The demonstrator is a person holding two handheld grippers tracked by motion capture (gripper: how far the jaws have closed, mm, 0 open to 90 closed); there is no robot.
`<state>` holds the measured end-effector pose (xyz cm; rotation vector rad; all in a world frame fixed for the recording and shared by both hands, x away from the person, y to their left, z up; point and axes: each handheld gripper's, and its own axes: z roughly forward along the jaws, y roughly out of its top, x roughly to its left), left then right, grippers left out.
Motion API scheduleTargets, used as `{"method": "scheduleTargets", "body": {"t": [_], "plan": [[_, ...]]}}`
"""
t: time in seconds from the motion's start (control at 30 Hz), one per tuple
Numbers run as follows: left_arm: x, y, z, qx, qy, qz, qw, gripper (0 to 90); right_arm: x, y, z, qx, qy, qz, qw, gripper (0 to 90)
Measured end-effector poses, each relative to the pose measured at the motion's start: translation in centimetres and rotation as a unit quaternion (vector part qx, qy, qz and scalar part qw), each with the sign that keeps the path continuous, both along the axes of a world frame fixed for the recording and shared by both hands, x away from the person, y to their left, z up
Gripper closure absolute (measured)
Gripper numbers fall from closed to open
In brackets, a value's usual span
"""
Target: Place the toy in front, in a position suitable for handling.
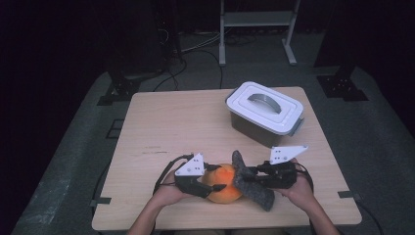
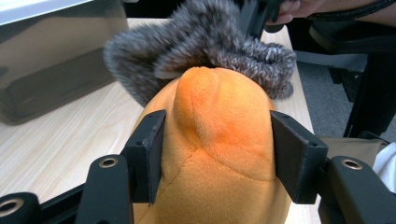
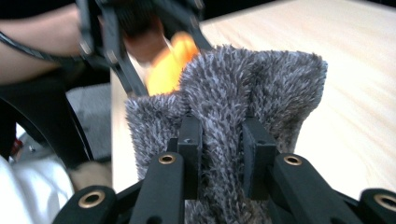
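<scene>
High view: one orange plush clamped in left tongs; one grey furry cloth pinched by right tongs; one lidded box.

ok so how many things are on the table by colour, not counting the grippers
orange: 1, the plush toy
grey: 1, the fuzzy cloth piece
white-lidded: 1, the storage box
total: 3
</scene>
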<state>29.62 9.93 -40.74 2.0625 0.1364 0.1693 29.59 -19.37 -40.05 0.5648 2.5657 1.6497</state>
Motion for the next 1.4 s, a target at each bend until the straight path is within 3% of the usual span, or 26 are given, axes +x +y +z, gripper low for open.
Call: {"method": "scheduleTargets", "body": {"t": [0.13,0.27,0.33,0.4,0.53,0.7,0.83,0.97,1.07,1.27,1.4], "plan": [[-0.1,0.0,0.1,0.006,-0.002,-0.005,1.0,38.4,0.0,0.9,-0.1,-0.003,-0.008,0.01,0.9999,71.6],[0.1,0.0,0.4,0.002,0.015,0.0,0.9999,25.2,0.1,0.5,-0.5,-0.013,-0.005,0.008,0.9999,71.7],[0.4,0.2,0.4,0.01,0.022,0.011,0.9997,19.4,0.0,0.5,-0.6,-0.017,-0.006,0.007,0.9998,71.7],[0.5,0.5,0.0,0.003,0.04,0.01,0.9992,21.4,0.1,0.4,-0.6,-0.017,-0.005,0.005,0.9998,71.6],[0.4,0.5,-0.2,0.005,0.033,0.004,0.9994,38.3,0.0,0.2,-0.7,-0.02,-0.002,0.008,0.9998,71.5],[0.3,0.5,-0.4,0.0,0.034,-0.001,0.9994,39.5,-0.2,-0.9,-0.8,-0.045,0.008,-0.002,0.999,72.0],[0.1,0.0,-0.3,0.003,0.028,-0.011,0.9996,39.6,-0.5,-0.2,0.5,-0.015,-0.009,0.008,0.9998,72.1],[-0.1,-0.2,-0.4,0.01,0.022,-0.017,0.9996,39.1,-0.6,1.5,1.0,-0.018,-0.026,0.018,0.9993,71.5],[0.0,-0.2,-0.4,0.008,0.022,-0.013,0.9997,39.3,-0.4,1.2,0.7,-0.013,-0.014,0.018,0.9997,71.5],[-0.1,-0.3,-0.5,0.006,0.025,-0.022,0.9994,39.4,0.1,-0.4,-0.1,-0.036,0.01,0.01,0.9993,71.6],[-0.2,-0.5,-0.6,0.007,0.022,-0.031,0.9992,39.4,-0.5,-0.1,1.4,0.009,-0.002,0.019,0.9998,71.8]]}}
